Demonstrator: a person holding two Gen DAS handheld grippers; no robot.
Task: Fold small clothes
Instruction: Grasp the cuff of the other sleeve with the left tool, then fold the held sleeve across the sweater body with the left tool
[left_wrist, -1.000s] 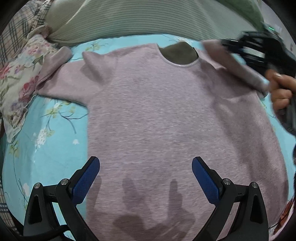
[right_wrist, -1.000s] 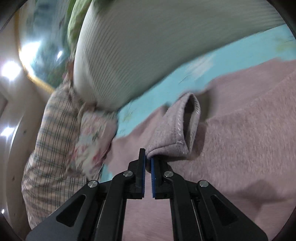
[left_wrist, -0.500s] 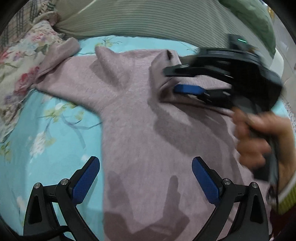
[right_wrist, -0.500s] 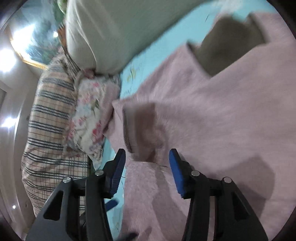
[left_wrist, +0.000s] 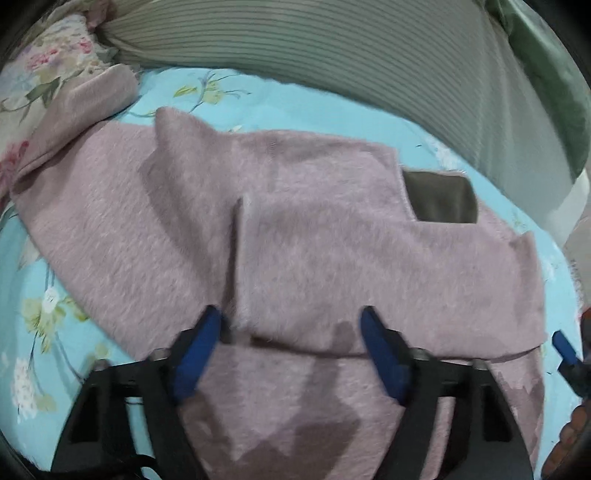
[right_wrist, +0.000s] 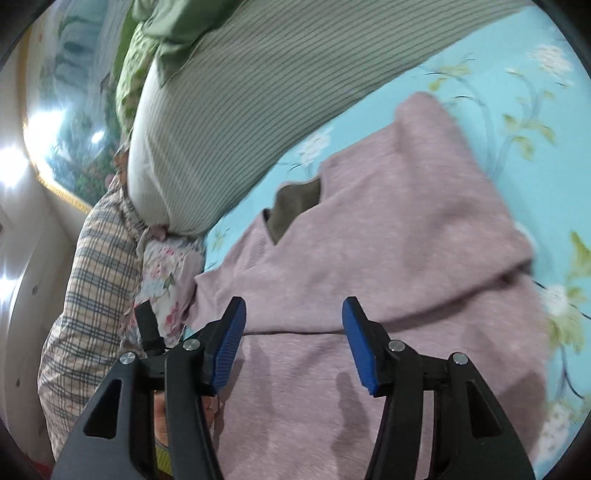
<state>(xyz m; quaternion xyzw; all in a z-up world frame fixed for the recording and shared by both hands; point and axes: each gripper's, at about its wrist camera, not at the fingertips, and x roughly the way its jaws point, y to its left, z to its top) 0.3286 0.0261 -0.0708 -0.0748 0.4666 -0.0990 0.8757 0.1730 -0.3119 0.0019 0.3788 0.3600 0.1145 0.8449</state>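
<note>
A fuzzy mauve sweater (left_wrist: 332, 258) lies on a turquoise floral bedsheet (left_wrist: 44, 317). Its right sleeve (left_wrist: 369, 280) is folded across the chest; its left sleeve (left_wrist: 74, 110) stretches out to the far left. The dark inside of the neck (left_wrist: 439, 199) shows. My left gripper (left_wrist: 291, 343) is open and empty just above the sweater's lower body. My right gripper (right_wrist: 291, 339) is open and empty over the sweater (right_wrist: 369, 266); one blue fingertip (left_wrist: 563, 347) shows at the right edge of the left wrist view.
A large striped grey-green pillow (left_wrist: 332, 55) lies along the far side of the bed. A floral pillow (left_wrist: 33, 74) and a plaid cloth (right_wrist: 92, 295) lie near the outstretched sleeve. A green pillow (right_wrist: 147, 44) sits behind.
My right gripper carried the sleeve across the chest, opened and let it go, then drew back. My left gripper moved in closer over the sweater.
</note>
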